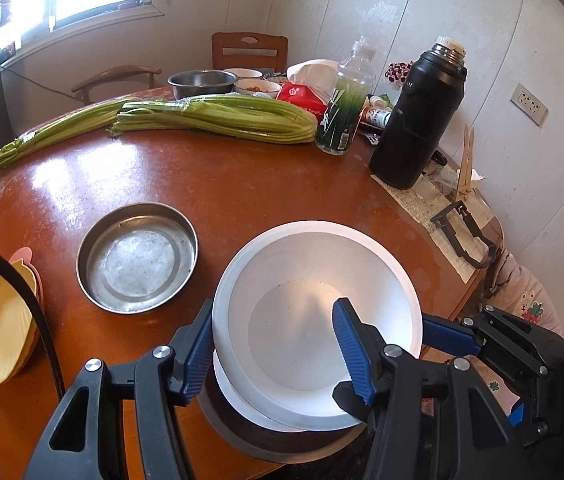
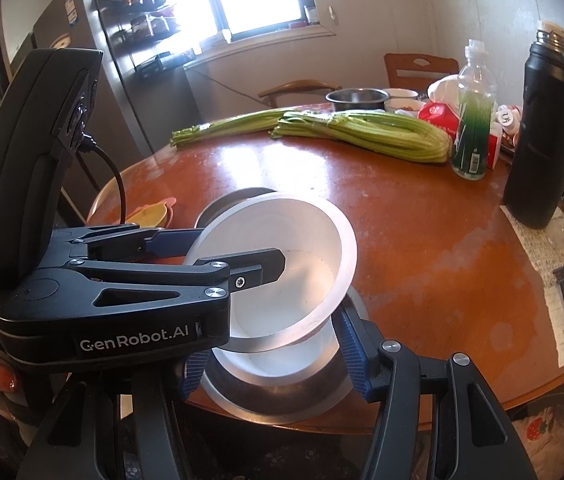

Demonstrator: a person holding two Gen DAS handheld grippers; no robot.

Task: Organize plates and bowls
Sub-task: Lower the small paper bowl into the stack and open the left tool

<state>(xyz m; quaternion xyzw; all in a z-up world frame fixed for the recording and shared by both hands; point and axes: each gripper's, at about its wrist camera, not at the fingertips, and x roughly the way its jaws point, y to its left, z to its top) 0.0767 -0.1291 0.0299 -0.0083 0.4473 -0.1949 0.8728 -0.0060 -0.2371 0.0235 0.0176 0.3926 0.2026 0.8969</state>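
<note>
Gripping the white bowl (image 1: 313, 308) by its rim, the left gripper (image 1: 274, 344) held it tilted above nested bowls (image 2: 282, 376) between the right gripper's (image 2: 274, 364) fingers, whose grip could not be confirmed.

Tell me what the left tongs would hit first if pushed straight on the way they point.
Likely the lower white bowl nested in the metal bowl, just beneath the tilted white bowl the left tongs hold; depth is unclear.

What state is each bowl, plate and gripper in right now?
white bowl: tilted, clamped by left gripper
second white bowl: nested in steel bowl
right gripper: straddling that stack, grip unclear
steel plate: empty, flat on table
thermos: upright
</note>
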